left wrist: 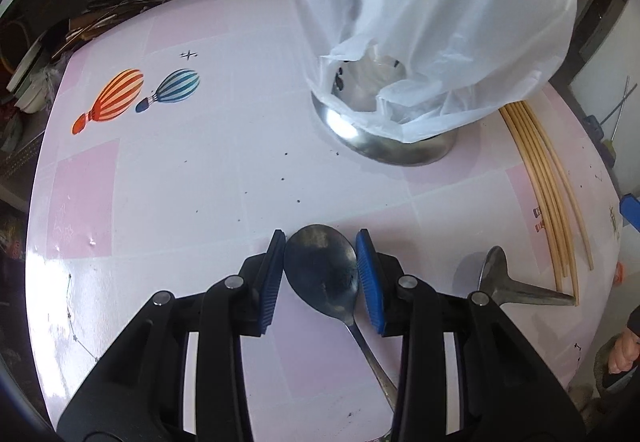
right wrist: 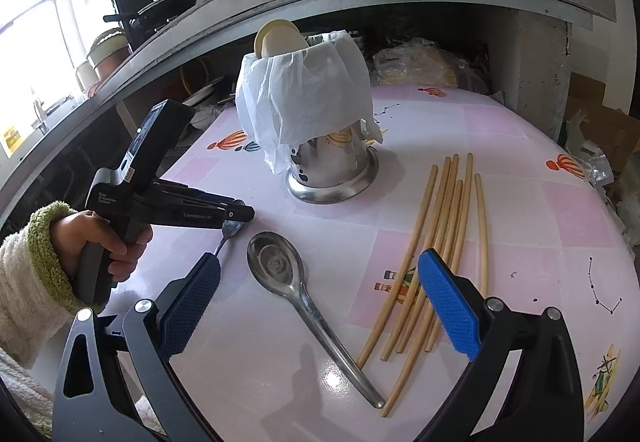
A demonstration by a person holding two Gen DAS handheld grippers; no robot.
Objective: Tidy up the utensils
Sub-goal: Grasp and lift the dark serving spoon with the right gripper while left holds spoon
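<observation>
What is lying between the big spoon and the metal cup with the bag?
Nothing: just bare pink tablecloth between the big spoon and the metal holder, seen in the right wrist view.

Plastic bag (right wrist: 304, 98) hides the holder's (right wrist: 332, 170) top — contents unclear.

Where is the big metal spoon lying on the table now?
In the right wrist view the big spoon lies free on the pink table, between the open right gripper's fingers, left of the chopsticks and in front of the bag-covered metal holder.
</observation>
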